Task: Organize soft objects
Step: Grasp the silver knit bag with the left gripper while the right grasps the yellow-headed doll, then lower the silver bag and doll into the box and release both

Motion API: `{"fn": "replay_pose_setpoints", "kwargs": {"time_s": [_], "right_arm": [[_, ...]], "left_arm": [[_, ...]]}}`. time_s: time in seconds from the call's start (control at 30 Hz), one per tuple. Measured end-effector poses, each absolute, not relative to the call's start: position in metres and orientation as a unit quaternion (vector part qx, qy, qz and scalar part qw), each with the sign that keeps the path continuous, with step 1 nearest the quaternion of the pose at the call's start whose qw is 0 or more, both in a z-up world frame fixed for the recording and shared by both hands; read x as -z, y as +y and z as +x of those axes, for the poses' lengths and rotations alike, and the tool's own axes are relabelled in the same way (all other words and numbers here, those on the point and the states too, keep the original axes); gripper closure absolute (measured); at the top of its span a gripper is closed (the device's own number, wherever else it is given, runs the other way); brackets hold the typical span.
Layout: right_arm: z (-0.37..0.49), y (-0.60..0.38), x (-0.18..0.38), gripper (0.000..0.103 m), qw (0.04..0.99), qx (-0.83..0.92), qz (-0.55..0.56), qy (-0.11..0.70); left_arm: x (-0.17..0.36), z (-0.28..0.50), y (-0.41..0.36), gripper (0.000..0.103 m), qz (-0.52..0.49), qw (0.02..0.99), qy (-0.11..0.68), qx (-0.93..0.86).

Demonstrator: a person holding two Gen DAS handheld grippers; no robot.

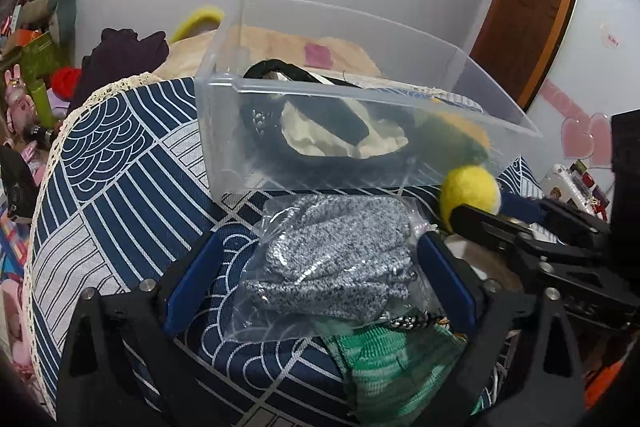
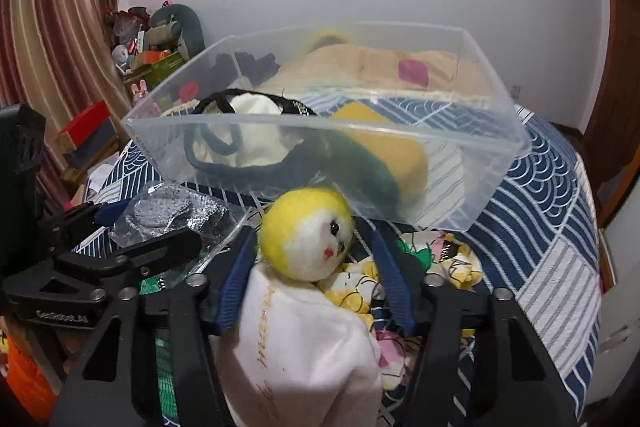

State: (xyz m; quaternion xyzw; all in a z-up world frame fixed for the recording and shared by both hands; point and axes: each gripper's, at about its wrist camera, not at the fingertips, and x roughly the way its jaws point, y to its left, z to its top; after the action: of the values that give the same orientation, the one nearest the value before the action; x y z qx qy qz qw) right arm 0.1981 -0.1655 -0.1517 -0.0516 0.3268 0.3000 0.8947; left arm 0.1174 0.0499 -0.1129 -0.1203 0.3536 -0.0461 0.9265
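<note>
A clear plastic bin stands on the blue patterned bedspread and holds a black-and-cream fabric item and a yellow-green plush. My left gripper is open around a clear bag of grey knit gloves, also in the right wrist view. My right gripper is open around a yellow-headed doll with a white body; its head also shows in the left wrist view.
A green knit item lies under the glove bag. A yellow cartoon-print cloth lies under the doll. A beige pillow sits behind the bin. Cluttered shelves with toys stand at left.
</note>
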Motion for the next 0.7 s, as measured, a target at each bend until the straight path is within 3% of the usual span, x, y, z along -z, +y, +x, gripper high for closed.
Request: {"fn": "replay_pose_setpoints", "kwargs": {"time_s": [0.2,0.4,0.7], "right_arm": [[0.193,-0.167,0.15,0.063,0.893,-0.308,-0.052,0.323],[0.185,-0.173,0.138,0.063,0.903,-0.307,-0.046,0.296],[0.167,-0.181,0.115,0.063,0.915,-0.31,-0.037,0.255]], "left_arm": [[0.109,0.113,0.05,0.042,-0.118,0.927,0.35,0.07],[0.095,0.093,0.045,0.049,-0.107,0.938,0.323,0.067],[0.06,0.064,0.047,0.05,-0.1,0.957,0.265,0.066]]}}
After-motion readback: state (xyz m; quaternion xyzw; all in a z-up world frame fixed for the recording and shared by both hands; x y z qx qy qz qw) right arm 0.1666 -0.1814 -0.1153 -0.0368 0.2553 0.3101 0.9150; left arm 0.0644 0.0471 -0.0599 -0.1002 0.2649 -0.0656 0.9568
